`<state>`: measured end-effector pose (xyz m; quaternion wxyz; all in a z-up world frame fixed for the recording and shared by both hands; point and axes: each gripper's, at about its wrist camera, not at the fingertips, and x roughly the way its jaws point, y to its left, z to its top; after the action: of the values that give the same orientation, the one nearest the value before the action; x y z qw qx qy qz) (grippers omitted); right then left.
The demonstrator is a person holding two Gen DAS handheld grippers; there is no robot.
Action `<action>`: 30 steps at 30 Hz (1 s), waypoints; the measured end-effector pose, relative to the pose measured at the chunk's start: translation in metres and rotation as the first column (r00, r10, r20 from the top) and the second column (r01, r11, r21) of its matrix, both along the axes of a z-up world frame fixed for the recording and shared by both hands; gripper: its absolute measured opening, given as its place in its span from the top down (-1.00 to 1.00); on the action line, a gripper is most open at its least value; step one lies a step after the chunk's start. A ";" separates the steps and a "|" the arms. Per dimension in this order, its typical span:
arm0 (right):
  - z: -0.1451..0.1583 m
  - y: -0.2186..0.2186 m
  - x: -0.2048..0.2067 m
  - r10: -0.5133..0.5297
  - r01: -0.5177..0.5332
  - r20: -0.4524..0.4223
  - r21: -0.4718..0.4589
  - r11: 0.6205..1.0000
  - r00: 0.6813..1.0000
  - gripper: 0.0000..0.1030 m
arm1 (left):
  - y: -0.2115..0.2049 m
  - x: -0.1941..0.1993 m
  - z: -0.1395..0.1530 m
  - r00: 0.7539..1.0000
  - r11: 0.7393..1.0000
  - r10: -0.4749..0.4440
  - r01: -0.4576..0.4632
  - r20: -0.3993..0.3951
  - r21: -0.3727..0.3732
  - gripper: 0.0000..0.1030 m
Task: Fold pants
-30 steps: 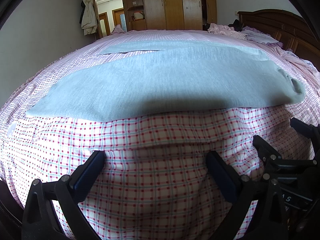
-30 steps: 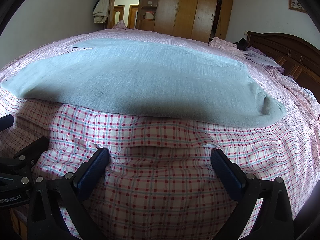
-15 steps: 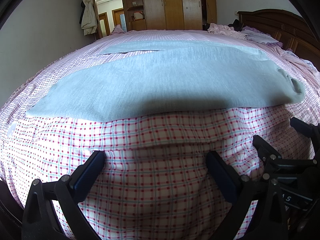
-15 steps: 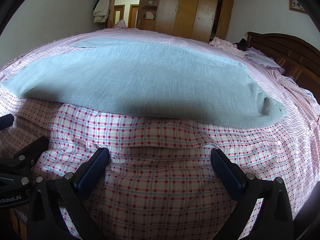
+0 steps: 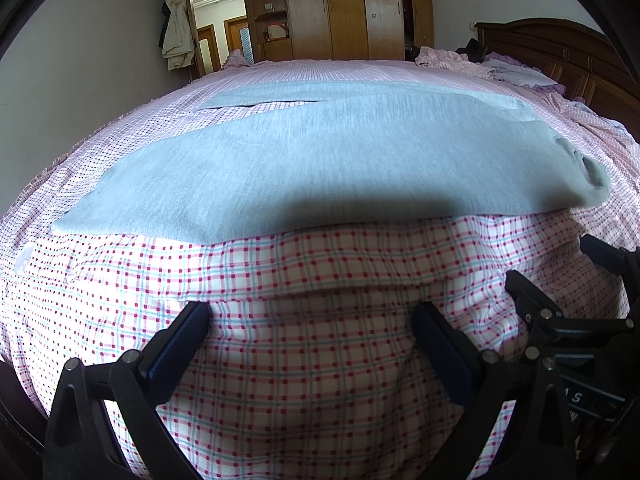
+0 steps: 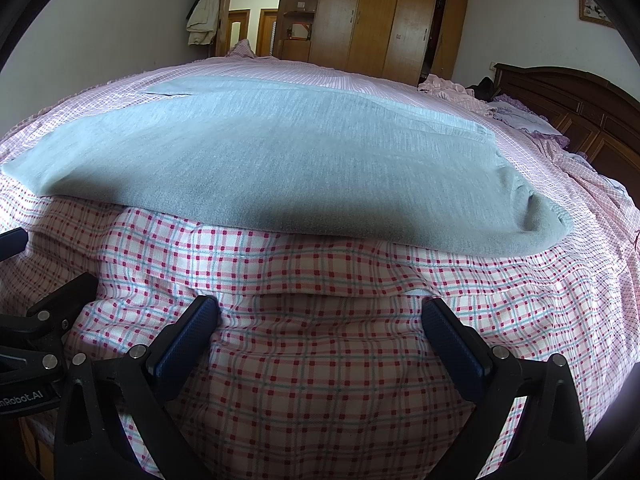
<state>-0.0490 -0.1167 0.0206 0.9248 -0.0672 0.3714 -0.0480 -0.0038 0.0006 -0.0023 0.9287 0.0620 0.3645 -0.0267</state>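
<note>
Light grey pants (image 5: 320, 160) lie flat across the bed, legs pointing left and waistband at the right; they also show in the right wrist view (image 6: 280, 168). The far leg lies partly apart from the near one at the left. My left gripper (image 5: 312, 328) is open and empty, hovering over the checked sheet in front of the pants' near edge. My right gripper (image 6: 320, 320) is open and empty too, beside the left one, nearer the waist end. Neither touches the pants.
The bed has a pink checked sheet (image 5: 300, 360). A dark wooden headboard (image 6: 580, 112) stands at the right with pink bedding piled by it. A wooden wardrobe (image 5: 352, 8) and a doorway with a hanging coat (image 5: 176, 28) are at the back.
</note>
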 end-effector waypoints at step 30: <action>0.002 0.005 -0.001 0.010 -0.010 -0.001 -0.006 1.000 1.000 -0.92 | 0.000 0.001 0.000 1.000 1.000 0.000 0.000 0.001 0.000 -1.00</action>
<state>-0.0500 -0.1118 0.0226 0.9246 -0.0721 0.3713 -0.0446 -0.0033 0.0007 -0.0019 0.9289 0.0622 0.3641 -0.0267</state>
